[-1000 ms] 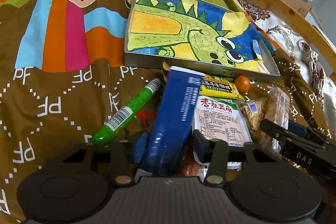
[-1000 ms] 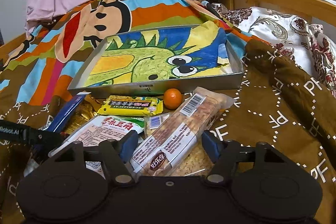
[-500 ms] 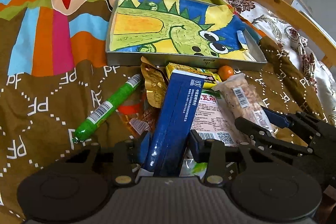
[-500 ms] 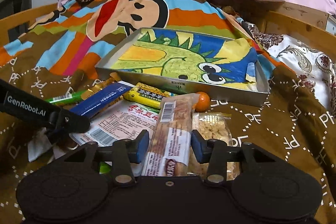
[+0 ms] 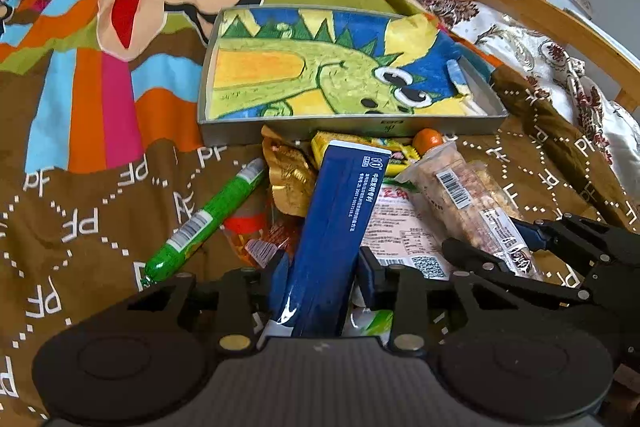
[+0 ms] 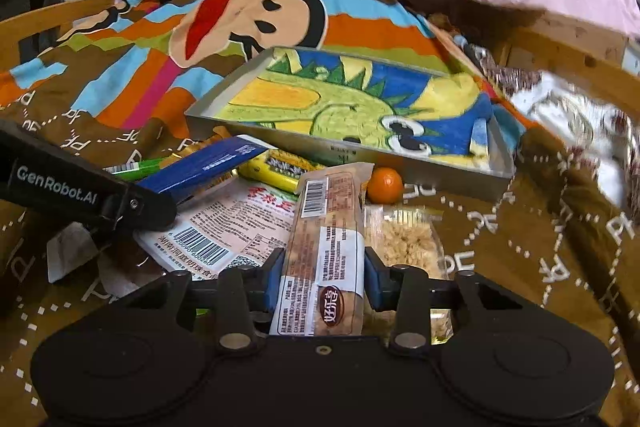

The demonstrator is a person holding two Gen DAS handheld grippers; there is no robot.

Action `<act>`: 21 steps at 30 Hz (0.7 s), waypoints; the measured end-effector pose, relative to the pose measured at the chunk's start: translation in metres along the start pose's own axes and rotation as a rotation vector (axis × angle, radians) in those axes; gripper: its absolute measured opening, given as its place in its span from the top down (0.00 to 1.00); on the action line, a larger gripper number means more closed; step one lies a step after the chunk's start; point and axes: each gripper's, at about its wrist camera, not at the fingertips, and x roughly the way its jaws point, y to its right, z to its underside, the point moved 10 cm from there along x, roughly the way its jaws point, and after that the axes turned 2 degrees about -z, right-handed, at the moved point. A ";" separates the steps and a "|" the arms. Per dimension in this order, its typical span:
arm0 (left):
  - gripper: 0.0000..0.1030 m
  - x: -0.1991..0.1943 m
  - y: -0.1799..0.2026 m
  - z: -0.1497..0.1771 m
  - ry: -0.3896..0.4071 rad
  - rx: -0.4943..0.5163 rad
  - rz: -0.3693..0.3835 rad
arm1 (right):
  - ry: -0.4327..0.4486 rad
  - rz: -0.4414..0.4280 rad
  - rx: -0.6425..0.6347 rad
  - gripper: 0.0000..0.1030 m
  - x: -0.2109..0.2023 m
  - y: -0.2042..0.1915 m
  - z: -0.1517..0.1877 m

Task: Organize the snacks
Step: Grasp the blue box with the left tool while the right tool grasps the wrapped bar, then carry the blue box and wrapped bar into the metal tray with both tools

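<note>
Tray still bare, two snacks in your claws.

Your left claw (image 5: 322,269) is closing on the blue box (image 5: 338,223) and your right claw (image 6: 324,277) on the clear-wrapped bar (image 6: 326,251), pads touching both. Nothing lies in the tray (image 5: 348,129) yet; the green tube (image 5: 208,219), orange (image 6: 385,185) and other packets wait on the bed beside it.

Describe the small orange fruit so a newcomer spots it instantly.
Find the metal tray lined with a dinosaur drawing on the bed. Against its near wall, beside the snack pile, sits the small orange fruit. It is the only round, unwrapped item; everything around it is a flat packet.
</note>
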 end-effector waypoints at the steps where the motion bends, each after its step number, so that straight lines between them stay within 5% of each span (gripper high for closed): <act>1: 0.63 -0.003 0.001 -0.001 0.014 0.010 -0.008 | 0.013 0.004 -0.020 0.60 -0.002 -0.002 -0.001; 10: 0.63 -0.028 0.011 -0.011 0.143 0.068 -0.075 | 0.146 0.055 -0.224 0.60 -0.024 -0.020 -0.016; 21: 0.63 -0.053 0.010 -0.031 0.294 0.065 -0.141 | 0.250 0.133 -0.315 0.60 -0.032 -0.013 -0.033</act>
